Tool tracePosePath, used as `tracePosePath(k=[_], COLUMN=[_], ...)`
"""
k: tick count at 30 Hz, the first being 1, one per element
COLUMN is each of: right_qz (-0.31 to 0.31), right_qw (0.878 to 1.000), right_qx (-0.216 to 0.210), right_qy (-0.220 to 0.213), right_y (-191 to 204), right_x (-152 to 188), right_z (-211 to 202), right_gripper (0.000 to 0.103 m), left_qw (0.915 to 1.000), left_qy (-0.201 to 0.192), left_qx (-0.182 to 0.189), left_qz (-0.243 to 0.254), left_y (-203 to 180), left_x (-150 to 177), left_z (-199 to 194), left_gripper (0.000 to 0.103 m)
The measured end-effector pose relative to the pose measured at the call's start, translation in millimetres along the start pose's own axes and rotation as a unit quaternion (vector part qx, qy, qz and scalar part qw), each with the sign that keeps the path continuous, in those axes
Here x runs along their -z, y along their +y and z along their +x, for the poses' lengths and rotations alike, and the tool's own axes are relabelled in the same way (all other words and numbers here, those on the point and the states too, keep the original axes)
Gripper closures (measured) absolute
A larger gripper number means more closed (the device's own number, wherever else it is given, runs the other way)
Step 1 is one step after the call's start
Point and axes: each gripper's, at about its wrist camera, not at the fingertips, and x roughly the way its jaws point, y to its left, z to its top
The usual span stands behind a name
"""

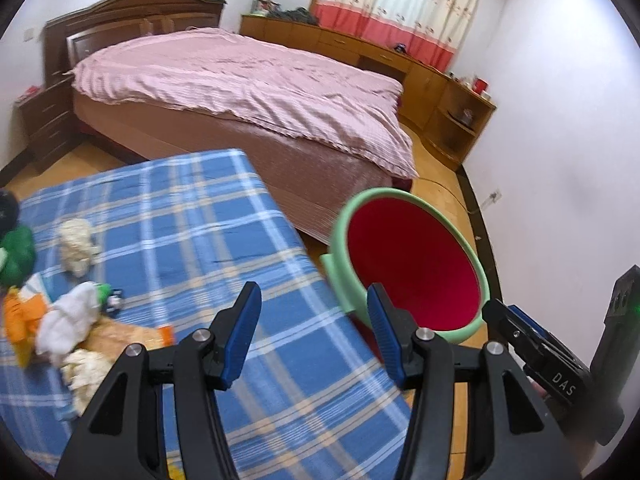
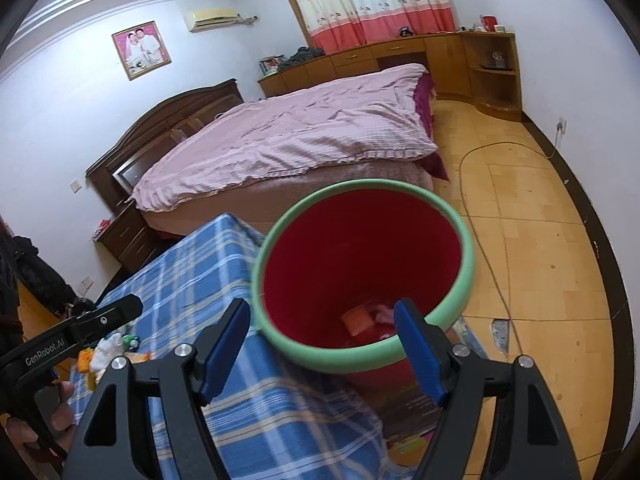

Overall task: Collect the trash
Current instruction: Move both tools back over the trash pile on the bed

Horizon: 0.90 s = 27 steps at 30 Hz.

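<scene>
- Sitting beside the blue plaid table (image 1: 208,248), on its right, the red bin (image 2: 360,256) already holds an orange scrap (image 2: 357,319) and a pink one.
- Crumpled tissues and wrappers (image 1: 68,316) still litter the table's left side.
- Left gripper (image 1: 314,336) and right gripper (image 2: 322,350) both stand apart, holding nothing.

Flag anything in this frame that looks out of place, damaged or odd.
Crumpled tissues and wrappers lie scattered on the blue plaid cloth, not yet in the red bin, which already holds some scraps. The floor has a broken patch beside the bin, and a loose cable trails across it.
</scene>
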Motion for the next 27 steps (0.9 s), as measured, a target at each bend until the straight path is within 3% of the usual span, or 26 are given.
tracePosePath(k=[16,27], right_qz=[-0.052,-0.084], right_qw=[0.997,0.992], right_qx=[-0.055,-0.078], right_qy=[0.021,0.044], right_y=[79.6,130.7], right_x=[21.9,35.9], right_z=[-7.0,14.6], right_gripper=[0.026,0.025], left_qw=[0.9926,0.9826], left_qy=[-0.040,-0.040], left_qx=[-0.093,-0.139], left_qz=[-0.068,-0.116], left_y=[99.3,169.4], left_x=[18.5,35.6], left_z=[-72.6,-87.9], left_gripper=[0.048,0.048])
